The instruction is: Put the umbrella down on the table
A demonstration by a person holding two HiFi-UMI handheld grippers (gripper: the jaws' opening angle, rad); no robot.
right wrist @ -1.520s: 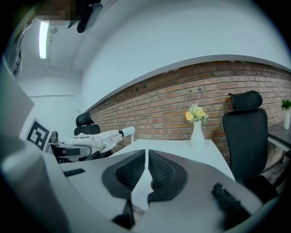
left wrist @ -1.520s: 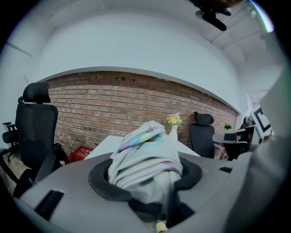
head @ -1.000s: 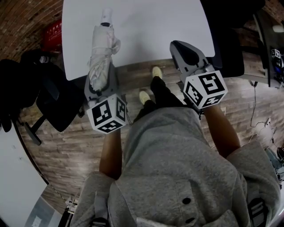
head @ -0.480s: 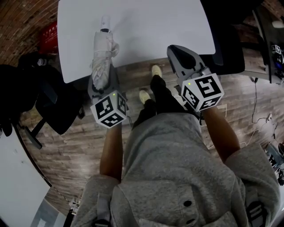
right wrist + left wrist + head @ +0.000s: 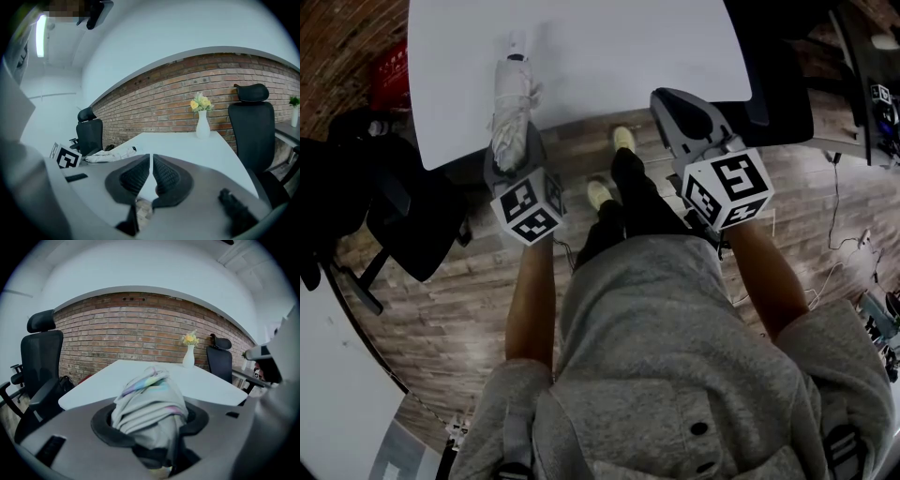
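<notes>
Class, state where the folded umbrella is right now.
Head view, left side: the umbrella is clamped in the left gripper, its tip reaching over the table's near left edge.

No legible text, brand, label or number anywhere. Only square black-and-white coded markers, printed on left marker cube (image 5: 528,206) and right marker cube (image 5: 727,190); not readable as characters.

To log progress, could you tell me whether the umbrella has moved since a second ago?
Yes: the umbrella in the left claw has dropped closer to the white table.
</notes>
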